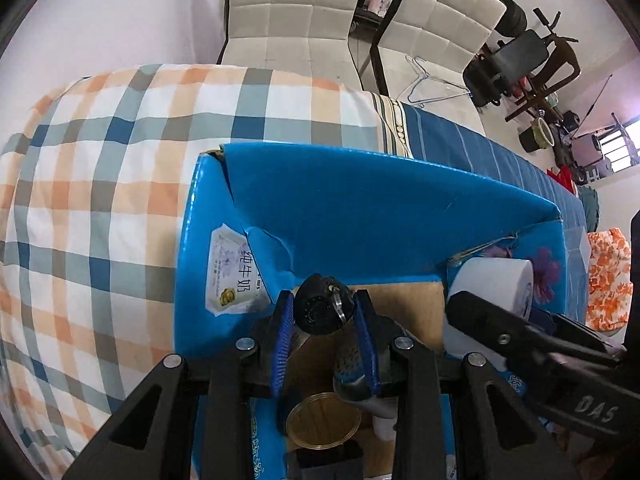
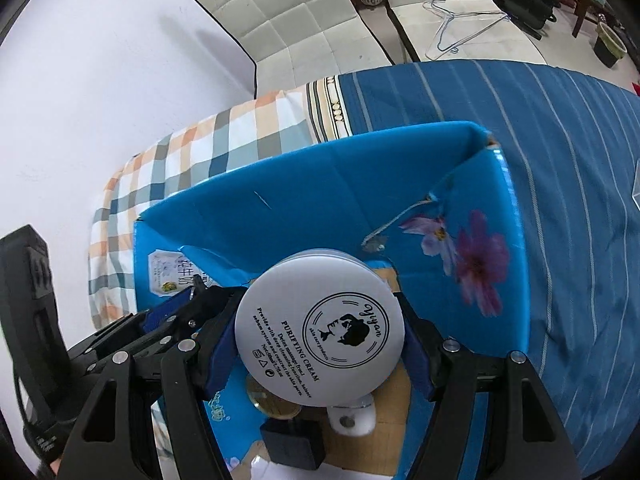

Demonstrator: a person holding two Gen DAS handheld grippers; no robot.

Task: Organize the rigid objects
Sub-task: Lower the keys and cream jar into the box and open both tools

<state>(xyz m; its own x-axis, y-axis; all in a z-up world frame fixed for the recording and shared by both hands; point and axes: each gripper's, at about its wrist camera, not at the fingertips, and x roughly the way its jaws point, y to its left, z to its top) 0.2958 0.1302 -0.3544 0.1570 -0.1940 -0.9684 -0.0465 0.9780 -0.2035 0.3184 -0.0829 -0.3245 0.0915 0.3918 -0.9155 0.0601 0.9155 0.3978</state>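
Observation:
An open blue cardboard box (image 1: 360, 216) lies on the bed; it also shows in the right wrist view (image 2: 320, 184). My left gripper (image 1: 325, 312) is shut on a small black round lock with a key (image 1: 320, 310), held over the box's inside. My right gripper (image 2: 320, 332) is shut on a white round cream jar (image 2: 320, 328), also over the box; the jar shows in the left wrist view (image 1: 496, 284). Inside the box lie a gold disc (image 1: 322, 420), a black block (image 2: 294, 442) and a white piece (image 2: 352, 418).
The box sits on a blue striped sheet (image 2: 580, 160), next to a checked pillow (image 1: 100, 200). White padded chairs (image 1: 288, 12) and a wire hanger (image 2: 460, 24) are beyond the bed. My left gripper shows in the right wrist view (image 2: 176, 312).

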